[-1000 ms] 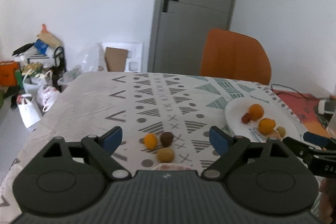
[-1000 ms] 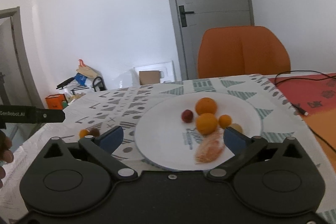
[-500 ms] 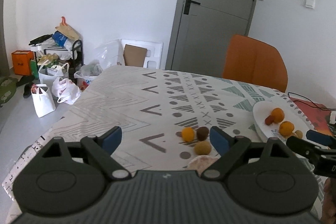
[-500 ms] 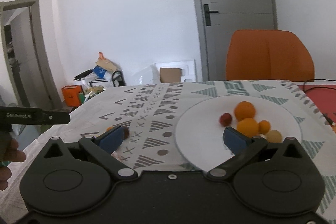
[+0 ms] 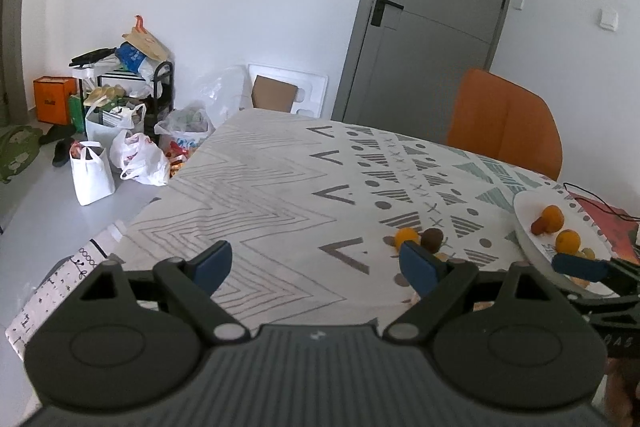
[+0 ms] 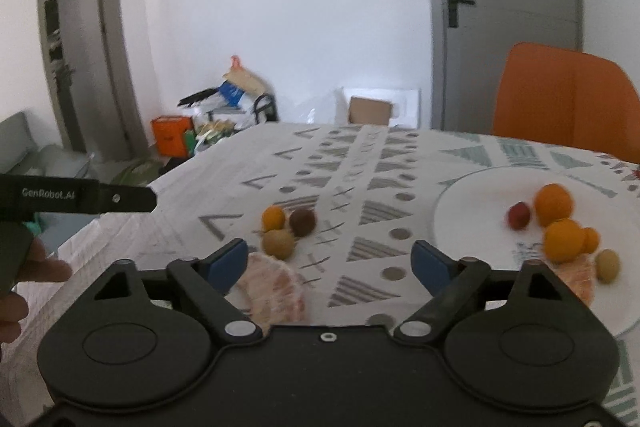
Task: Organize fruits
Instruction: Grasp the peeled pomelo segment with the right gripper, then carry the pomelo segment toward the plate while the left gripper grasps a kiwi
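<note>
Ahead of the right claw (image 6: 328, 259), between and just past its spread, empty jaws: three loose fruits on the cloth (image 6: 360, 155). Orange (image 6: 273, 218), brown one (image 6: 303, 222), tan one (image 6: 279, 243), bunched together. Peeled segment (image 6: 276, 287) sits nearest, by the left finger; long axis looks to run left-right, curved, but it's blurred. Plate (image 6: 460, 211) off right, holding the sorted fruit.

Left claw (image 5: 316, 263) also released, holding nothing; same cluster by its right finger.

Step, as I read it: approach for a pick. Next: centre on one fruit, descend, close gently. Round ones roll.
</note>
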A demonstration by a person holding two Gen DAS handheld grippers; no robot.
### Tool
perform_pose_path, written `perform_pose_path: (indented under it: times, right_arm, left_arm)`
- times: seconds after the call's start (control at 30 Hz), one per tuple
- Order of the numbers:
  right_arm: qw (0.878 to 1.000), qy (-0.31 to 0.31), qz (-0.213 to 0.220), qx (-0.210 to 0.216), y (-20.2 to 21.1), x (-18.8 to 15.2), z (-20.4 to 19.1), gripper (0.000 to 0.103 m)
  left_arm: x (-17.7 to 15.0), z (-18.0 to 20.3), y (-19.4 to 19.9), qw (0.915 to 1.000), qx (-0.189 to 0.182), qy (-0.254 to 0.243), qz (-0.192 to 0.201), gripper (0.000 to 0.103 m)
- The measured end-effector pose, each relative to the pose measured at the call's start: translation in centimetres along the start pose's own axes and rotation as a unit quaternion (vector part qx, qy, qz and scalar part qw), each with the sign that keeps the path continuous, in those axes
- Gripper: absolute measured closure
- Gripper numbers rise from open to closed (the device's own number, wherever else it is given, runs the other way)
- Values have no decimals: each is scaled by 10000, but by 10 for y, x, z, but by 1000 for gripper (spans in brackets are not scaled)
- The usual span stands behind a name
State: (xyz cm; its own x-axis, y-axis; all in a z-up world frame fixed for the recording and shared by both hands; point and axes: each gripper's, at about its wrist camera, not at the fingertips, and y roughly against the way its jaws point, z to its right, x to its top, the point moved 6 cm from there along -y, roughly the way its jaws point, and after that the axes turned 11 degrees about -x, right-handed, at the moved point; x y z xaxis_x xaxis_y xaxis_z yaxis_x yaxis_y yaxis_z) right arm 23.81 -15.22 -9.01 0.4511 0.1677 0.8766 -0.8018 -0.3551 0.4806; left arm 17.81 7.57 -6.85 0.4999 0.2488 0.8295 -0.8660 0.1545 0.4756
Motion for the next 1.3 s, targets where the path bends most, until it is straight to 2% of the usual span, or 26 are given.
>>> perform_pose_path:
  times: [0.13, 0.3, 0.33, 0.37, 0.43, 0.47, 0.57, 1.03, 1.3]
  right_arm:
    - [9994, 210, -209, 164, -10, -6, -15, 20]
    - [9974, 359, -498, 365, -23, -15, -31, 30]
    - [9968, 407, -573, 393, -27, -17, -34, 36]
    - [9957, 475, -693, 398, -31, -20, -37, 51]
    - [9949, 737, -648, 223, -32, -21, -41, 63]
    - [9940, 839, -664, 217, -32, -20, -43, 65]
    - [9948, 714, -676, 272, -28, -17, -41, 65]
    - [9988, 356, -284, -161, -6, 0, 1, 65]
    - [9988, 128, -122, -461, 6, 3, 28, 65]
  left_arm:
    - [-5, -4, -2, 10000, 5, 20, -19, 13]
    - [-9, -6, -5, 10000, -60, -26, -62, 13]
    - [-10, -7, -6, 10000, -60, -32, -68, 13]
    - [-10, -7, -6, 10000, -63, -23, -73, 13]
    - [-9, -9, -7, 9999, -70, 9, -83, 13]
    - [-9, -9, -8, 9999, -82, 12, -87, 13]
    - [-8, -6, -12, 9998, -125, -12, -126, 13]
    - [-5, 25, -34, 9983, -471, -290, -184, 14]
    - [-9, 48, -46, 9953, -754, -532, -282, 19]
